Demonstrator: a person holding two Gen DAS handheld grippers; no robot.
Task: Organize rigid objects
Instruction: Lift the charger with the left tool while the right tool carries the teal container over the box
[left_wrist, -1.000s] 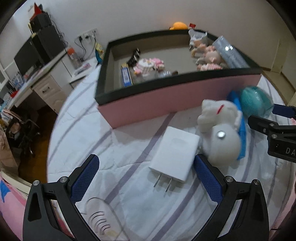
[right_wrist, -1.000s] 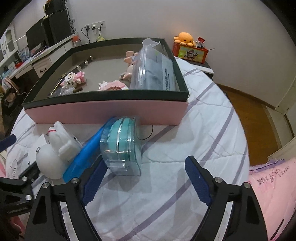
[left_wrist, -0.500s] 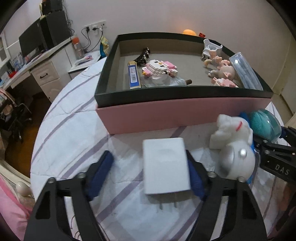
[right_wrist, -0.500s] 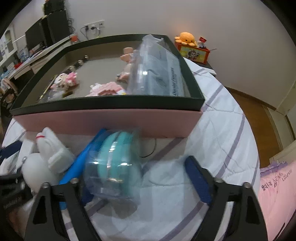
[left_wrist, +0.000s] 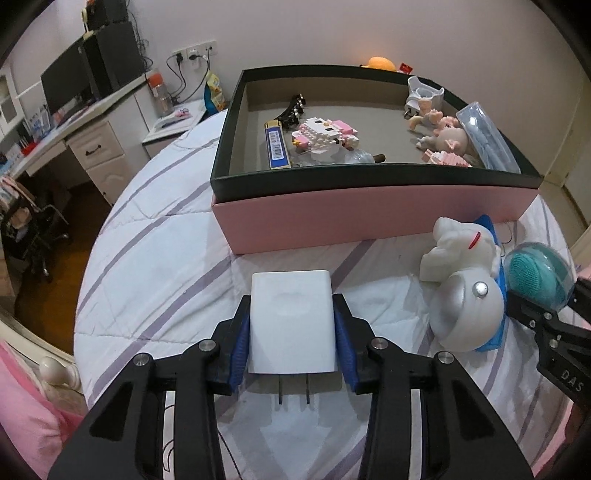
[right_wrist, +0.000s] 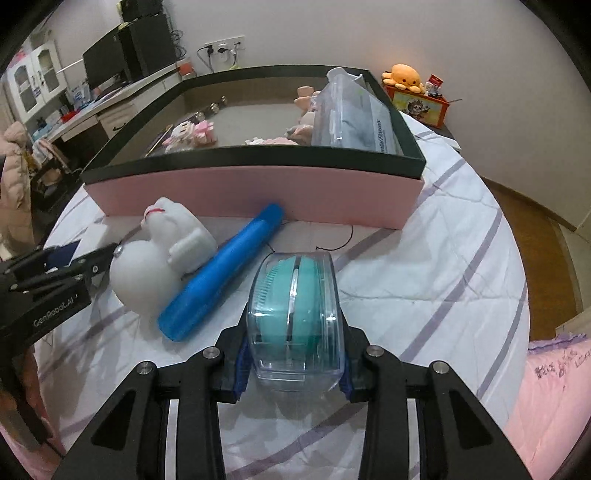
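Closing on the white charger (left_wrist: 291, 321), the left gripper (left_wrist: 291, 332) has its blue-padded fingers (left_wrist: 238, 343) pressed against the charger's two long sides, with the two metal prongs pointing back toward the camera; the charger sits just in front of the pink box (left_wrist: 369, 218), on the white bed cover (left_wrist: 155, 266) with its purple stripes. The right gripper (right_wrist: 293, 354) is likewise closing, its fingers (right_wrist: 242, 363) set against both flat faces of a clear round case holding a teal brush (right_wrist: 295, 314), which stands on edge in front of the same box, toward its right half. Between the two held things, also in front of the box, a white rabbit-shaped toy (right_wrist: 159, 254) lies on its side, touching a blue tube (right_wrist: 225, 273) whose far end reaches the box's pink wall. Inside the box, behind its dark rim, lie a blue lighter-like stick (left_wrist: 276, 146), a pink-and-white block figure (left_wrist: 325, 134), a small pink doll (left_wrist: 447, 136) and a clear plastic packet (right_wrist: 354, 114) leaning against the right wall. Beyond the box, an orange plush octopus (right_wrist: 402, 75) sits on a small printed crate.
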